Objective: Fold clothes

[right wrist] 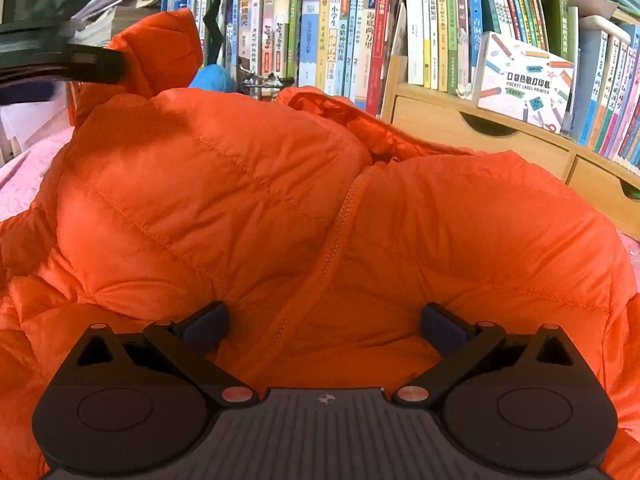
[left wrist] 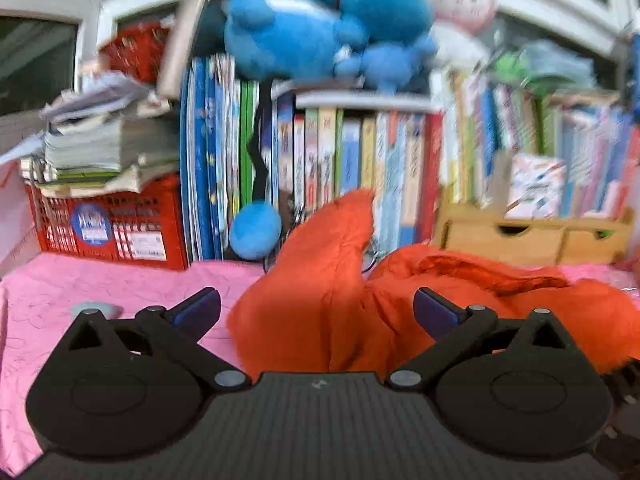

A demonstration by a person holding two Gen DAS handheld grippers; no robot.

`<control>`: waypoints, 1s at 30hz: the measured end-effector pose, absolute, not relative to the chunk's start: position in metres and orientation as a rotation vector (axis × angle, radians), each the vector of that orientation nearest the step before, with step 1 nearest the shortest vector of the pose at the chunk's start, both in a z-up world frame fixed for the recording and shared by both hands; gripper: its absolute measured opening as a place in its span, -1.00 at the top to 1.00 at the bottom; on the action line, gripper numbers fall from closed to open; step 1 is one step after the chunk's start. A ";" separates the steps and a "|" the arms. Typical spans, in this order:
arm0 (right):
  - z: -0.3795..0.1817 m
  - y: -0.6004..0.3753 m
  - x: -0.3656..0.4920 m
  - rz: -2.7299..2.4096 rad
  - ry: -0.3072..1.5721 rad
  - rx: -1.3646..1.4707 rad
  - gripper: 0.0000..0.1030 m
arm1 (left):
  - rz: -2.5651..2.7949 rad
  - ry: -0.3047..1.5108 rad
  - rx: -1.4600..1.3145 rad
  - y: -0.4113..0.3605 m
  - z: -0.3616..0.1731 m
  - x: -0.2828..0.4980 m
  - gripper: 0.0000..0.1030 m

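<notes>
Bookshelves [right wrist: 360,32] back a pink cloth [left wrist: 100,288] where I work. The orange jacket [right wrist: 280,208] lies puffed and rumpled, one sleeve [left wrist: 332,248] sticking up, so I judge folding barely begun. My left gripper [left wrist: 316,312] and right gripper [right wrist: 324,324] both gape wide, holding nothing.

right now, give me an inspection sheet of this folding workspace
surface: pink patterned cloth covers the table
job's things: orange quilted puffer jacket, front up, zip closed, one part standing upright at the left
clutter: small grey flat object on the cloth, too blurred to identify
grippers: left gripper open, nothing gripped; right gripper open over the jacket's front
cables: nothing seen
surroundings: rows of upright books, red plastic crate, light wooden drawer unit, blue plush toy
</notes>
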State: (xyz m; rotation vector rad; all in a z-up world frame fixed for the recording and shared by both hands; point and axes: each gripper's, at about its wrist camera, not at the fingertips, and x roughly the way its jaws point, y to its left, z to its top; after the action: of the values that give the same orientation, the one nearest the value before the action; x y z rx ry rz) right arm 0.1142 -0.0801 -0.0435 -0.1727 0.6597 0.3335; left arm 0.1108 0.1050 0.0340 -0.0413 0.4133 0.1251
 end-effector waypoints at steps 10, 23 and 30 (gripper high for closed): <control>-0.043 -0.084 0.116 0.343 0.674 -0.145 -1.00 | 0.386 0.392 0.167 0.163 0.050 0.124 0.85; -0.042 -0.083 0.116 0.346 0.672 -0.146 -1.00 | 0.887 0.253 0.428 0.332 0.076 0.093 0.71; -0.043 -0.083 0.117 0.342 0.673 -0.151 -1.00 | 0.933 0.431 0.257 0.374 0.030 0.090 0.52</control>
State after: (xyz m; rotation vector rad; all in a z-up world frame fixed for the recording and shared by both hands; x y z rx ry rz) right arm 0.1169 -0.0827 -0.0429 -0.1512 0.6726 0.3417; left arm 0.0904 0.3736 0.0296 0.2575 0.4311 0.9333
